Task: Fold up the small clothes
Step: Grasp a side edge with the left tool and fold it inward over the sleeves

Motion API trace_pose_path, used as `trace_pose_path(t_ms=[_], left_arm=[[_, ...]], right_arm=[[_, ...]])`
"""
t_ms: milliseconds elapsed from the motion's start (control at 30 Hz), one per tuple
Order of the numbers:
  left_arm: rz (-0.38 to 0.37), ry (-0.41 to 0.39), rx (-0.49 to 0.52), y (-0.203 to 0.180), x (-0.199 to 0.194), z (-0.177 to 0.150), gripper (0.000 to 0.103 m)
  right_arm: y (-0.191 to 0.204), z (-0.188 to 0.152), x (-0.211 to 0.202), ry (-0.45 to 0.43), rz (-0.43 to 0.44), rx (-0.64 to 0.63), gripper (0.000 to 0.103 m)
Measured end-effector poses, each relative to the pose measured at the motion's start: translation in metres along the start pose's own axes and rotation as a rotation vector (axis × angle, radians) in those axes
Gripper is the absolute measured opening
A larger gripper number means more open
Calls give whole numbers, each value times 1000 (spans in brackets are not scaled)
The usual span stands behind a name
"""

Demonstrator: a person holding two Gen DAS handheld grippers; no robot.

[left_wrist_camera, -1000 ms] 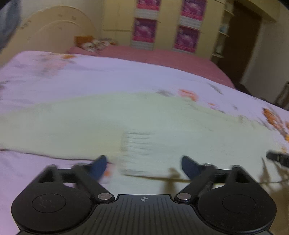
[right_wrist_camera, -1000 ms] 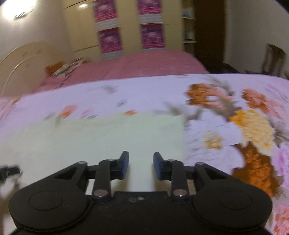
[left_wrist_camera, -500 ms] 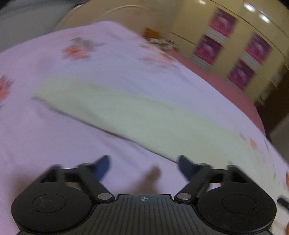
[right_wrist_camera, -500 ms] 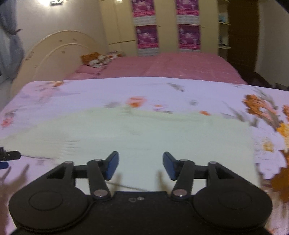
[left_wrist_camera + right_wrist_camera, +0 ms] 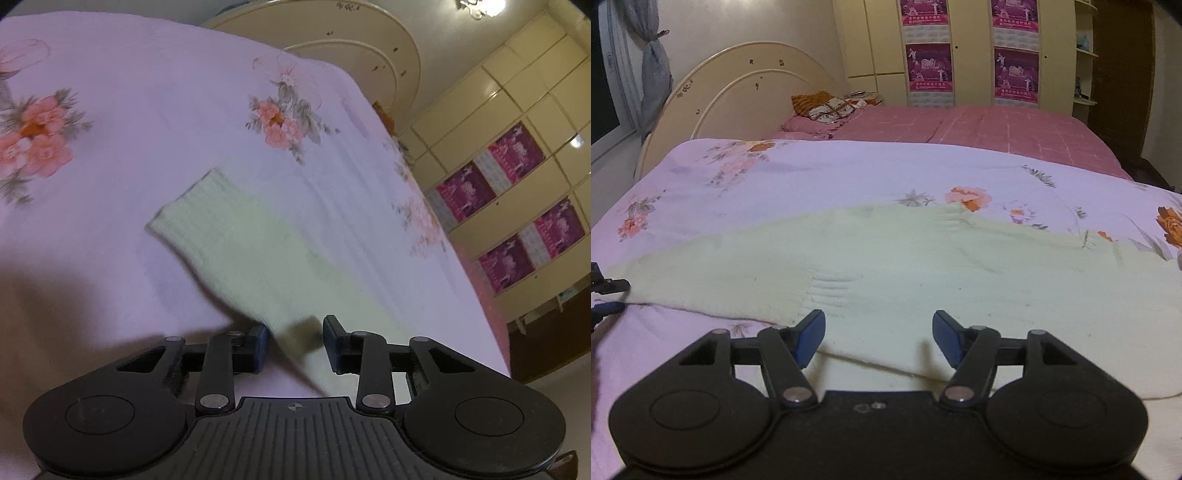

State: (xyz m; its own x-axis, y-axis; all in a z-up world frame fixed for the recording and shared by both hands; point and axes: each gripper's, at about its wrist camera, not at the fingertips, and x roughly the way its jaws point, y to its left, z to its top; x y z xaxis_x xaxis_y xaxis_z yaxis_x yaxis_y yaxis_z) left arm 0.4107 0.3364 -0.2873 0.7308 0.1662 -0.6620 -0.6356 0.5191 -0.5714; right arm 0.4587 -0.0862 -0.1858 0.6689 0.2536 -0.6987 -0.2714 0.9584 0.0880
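Floral bedding [image 5: 798, 184] on the near bed carries the task's thing, a pale green knitted garment [image 5: 923, 266] spread flat across it; a pink bed and cream wardrobes stand beyond. One sleeve [image 5: 236, 251] runs from its ribbed cuff, ahead and to the left of the left hand-held gripper [image 5: 295, 341], back between that gripper's jaws. Those jaws have just been closing, yet a gap shows on both sides of the knit, so no pinch is made. The right hand-held gripper [image 5: 879, 336] hangs spread above the garment's near edge, holding nothing. The likely risk is that the left jaws catch only the sleeve's edge, or the bedding under it. A lift would then drop the sleeve or drag the sheet, rumpling the flat body. Soft knit also stretches if pulled before the other side is held down.
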Motion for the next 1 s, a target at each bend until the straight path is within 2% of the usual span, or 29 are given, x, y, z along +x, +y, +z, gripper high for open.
trace_pose_path(t_ms=[67, 100, 133, 167, 200, 333, 400, 433, 467, 533, 633, 800, 867, 1000], left_arm=[[-16, -12, -9, 0, 10, 5, 34], [-19, -16, -10, -2, 13, 8, 30], [-11, -21, -9, -3, 16, 10, 14], [-4, -19, -14, -2, 15, 10, 6], [-11, -13, -31, 1, 15, 11, 4], [-13, -40, -4, -7, 10, 11, 4], [-34, -73, 29, -18, 1, 11, 4], [-45, -97, 53, -26, -6, 10, 4], [-61, -119, 84, -36, -15, 9, 4], [-106, -151, 174, -62, -28, 6, 4], [-192, -148, 261, -100, -39, -2, 4], [-342, -62, 469, -180, -42, -50, 4], [-399, -17, 554, -211, -42, -83, 4], [-493, 127, 713, -269, -34, -159, 4]], right_arm=[[2, 2, 6, -3, -11, 7, 63], [2, 2, 8, -5, -15, 12, 63], [3, 3, 10, -7, -19, 17, 63], [4, 3, 11, -9, -24, 20, 63], [5, 4, 13, -11, -32, 20, 63], [9, 4, 18, -26, -72, 0, 63], [13, -2, 26, 9, -100, -41, 63], [15, -6, 36, 59, -110, -69, 63], [16, -12, 44, 97, -112, -94, 63], [20, -18, 42, 57, -124, -142, 65], [13, -14, 38, 57, -99, -87, 65], [-19, -13, 12, 5, -37, 66, 64], [-34, -14, 1, -2, -32, 106, 64], [-73, -24, -26, -20, -63, 168, 64]])
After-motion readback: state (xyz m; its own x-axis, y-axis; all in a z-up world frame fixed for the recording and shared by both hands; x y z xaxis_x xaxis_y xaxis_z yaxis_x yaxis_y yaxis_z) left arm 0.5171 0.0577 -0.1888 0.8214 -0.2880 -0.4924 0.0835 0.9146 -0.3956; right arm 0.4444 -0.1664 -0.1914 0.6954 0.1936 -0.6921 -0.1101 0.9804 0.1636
